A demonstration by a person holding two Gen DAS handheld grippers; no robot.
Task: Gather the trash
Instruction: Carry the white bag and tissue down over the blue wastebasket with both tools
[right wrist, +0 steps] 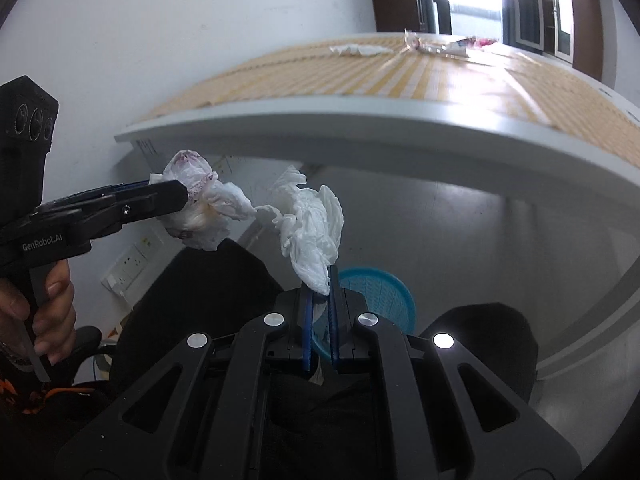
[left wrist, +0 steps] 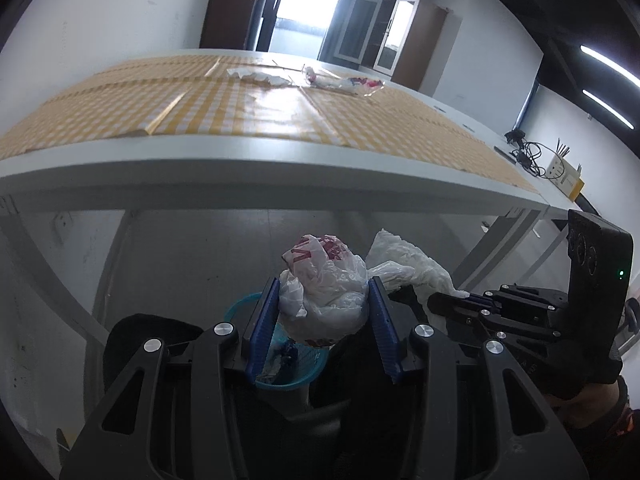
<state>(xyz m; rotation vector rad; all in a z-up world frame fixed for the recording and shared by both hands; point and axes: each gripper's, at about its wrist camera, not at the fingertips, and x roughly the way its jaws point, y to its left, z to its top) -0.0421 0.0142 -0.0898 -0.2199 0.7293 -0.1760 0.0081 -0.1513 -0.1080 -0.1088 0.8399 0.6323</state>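
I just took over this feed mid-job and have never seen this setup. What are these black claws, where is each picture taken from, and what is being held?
No robot arm here: a person holds a two-finger claw in each hand, each with a fisheye camera looking along its fingers. In the left view, the left claw grips a crumpled plastic bag with red print above a blue basket. In the right view, the right claw pinches a white tissue. On the checkered table behind, more tissue and wrappers remain.
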